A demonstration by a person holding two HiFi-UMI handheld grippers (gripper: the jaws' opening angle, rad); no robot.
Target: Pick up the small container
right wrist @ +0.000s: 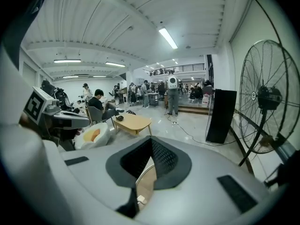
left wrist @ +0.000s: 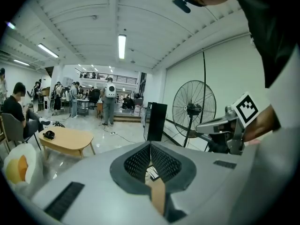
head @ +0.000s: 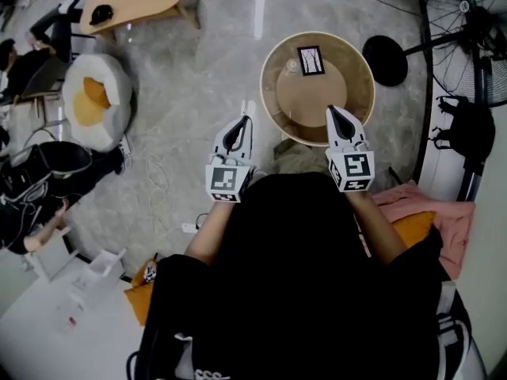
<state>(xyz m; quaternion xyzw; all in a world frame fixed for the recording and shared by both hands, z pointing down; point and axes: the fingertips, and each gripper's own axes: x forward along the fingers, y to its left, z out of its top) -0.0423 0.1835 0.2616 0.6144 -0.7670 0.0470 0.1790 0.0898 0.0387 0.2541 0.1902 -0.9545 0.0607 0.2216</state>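
Observation:
A round wooden table (head: 358,62) stands in front of me. On its top lies a black-and-white marker card (head: 310,60), with a small pale container (head: 291,67) just left of it. My left gripper (head: 246,119) is shut and empty, over the floor just left of the table's near rim. My right gripper (head: 331,109) also looks shut and empty, its tip over the near part of the tabletop. In the left gripper view the jaws (left wrist: 150,144) meet, with the card (left wrist: 152,172) glimpsed below them. In the right gripper view the jaws (right wrist: 151,138) meet over the table rim (right wrist: 140,177).
A tall standing fan (head: 467,38) and its black base (head: 390,60) are right of the table. A white beanbag (head: 97,101) and a low wooden table (head: 139,2) sit at the left, with seated people beyond. Pink cloth (head: 432,212) lies at my right.

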